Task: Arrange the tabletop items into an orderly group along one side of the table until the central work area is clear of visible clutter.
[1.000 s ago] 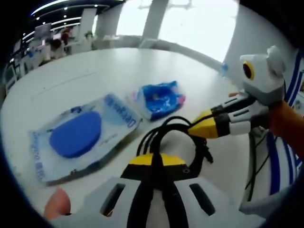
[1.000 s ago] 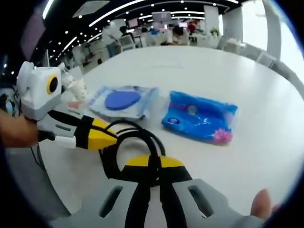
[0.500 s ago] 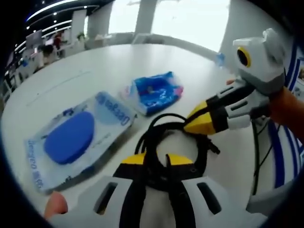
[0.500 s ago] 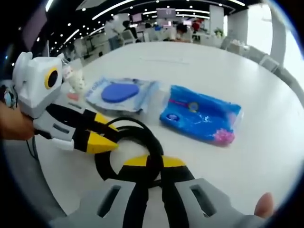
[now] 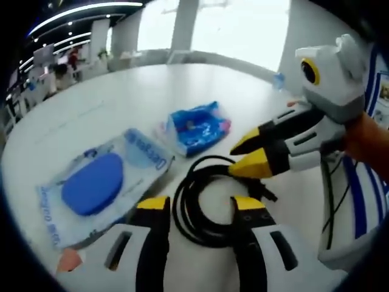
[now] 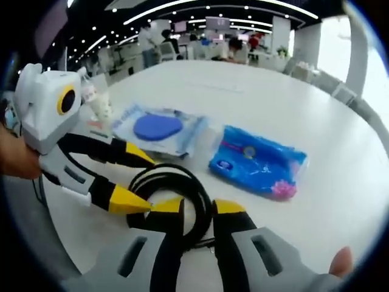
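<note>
A coiled black cable (image 5: pixel 182 208) lies on the white table (image 5: pixel 109 103), inside the spread jaws of my left gripper (image 5: pixel 199 204), which is open. My right gripper (image 5: pixel 241 156) comes in from the right, open, its tips just above the coil. In the right gripper view the cable (image 6: pixel 167 175) runs through the narrow gap of my right gripper (image 6: pixel 200 207), with the left gripper (image 6: pixel 138 180) wide open beside it. Beyond lie a blue soft pack (image 5: pixel 197 128) (image 6: pixel 258 161) and a clear packet holding a blue round pad (image 5: pixel 97 182) (image 6: pixel 159 129).
A small white item (image 6: pixel 100 108) stands near the table edge (image 6: pixel 73 201) behind the left gripper. A small blue-capped object (image 5: pixel 278 79) sits at the far rim. Hands (image 5: pixel 371 143) (image 6: pixel 13 159) hold the grippers. Bare tabletop stretches beyond the packs.
Both grippers were shut on the black cable and have now opened. The coil has settled onto the table between the jaws.
</note>
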